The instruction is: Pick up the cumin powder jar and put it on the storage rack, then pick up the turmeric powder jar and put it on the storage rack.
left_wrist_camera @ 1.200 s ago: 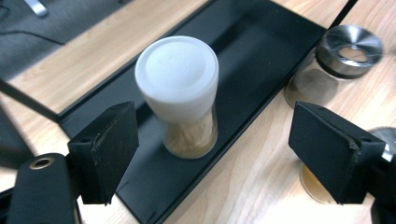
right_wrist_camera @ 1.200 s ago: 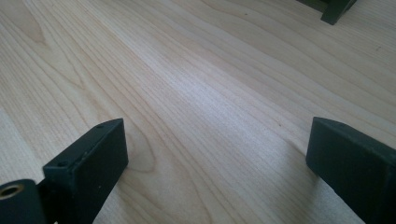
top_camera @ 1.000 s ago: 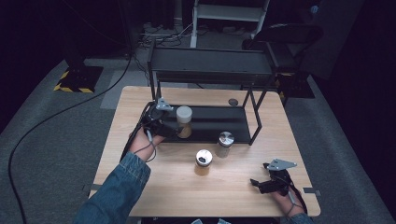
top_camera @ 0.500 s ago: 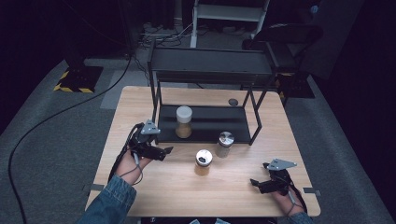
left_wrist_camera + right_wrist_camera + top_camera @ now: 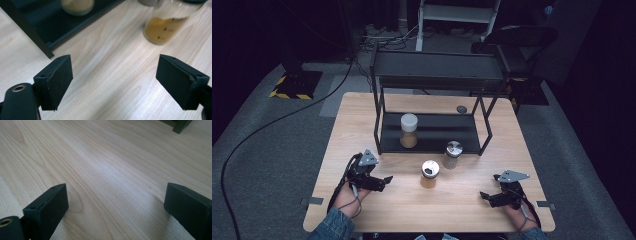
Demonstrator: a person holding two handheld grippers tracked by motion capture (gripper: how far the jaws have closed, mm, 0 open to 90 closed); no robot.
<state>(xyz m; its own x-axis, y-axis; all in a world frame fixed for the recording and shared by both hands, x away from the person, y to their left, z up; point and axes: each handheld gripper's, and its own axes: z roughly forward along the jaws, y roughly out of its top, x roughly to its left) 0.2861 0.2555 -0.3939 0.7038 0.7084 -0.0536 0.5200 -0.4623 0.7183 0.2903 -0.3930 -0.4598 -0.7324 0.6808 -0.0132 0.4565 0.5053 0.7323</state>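
The left tool (image 5: 379, 183) rests low on the counter (image 5: 362, 115) with its jaws spread wide and nothing between them; in the left gripper view only bare wood lies in the gap. The right tool (image 5: 492, 197) sits near the front right corner, jaws equally wide and empty. As I judge it, the work is putting spice jars onto the black shelf rack (image 5: 432, 137): the white-capped jar (image 5: 409, 130) already stands on its lower tier, so that part looks done. Two are left out on the counter: the nearer jar (image 5: 430, 174), just ahead of the left tool, and the silver-lidded jar (image 5: 453, 154) just beside the rack's front rail. The open wood between both tools and the jars gives free room; the rack's legs and upper tier crowd any placing, and the right tool lies close to the counter's front edge
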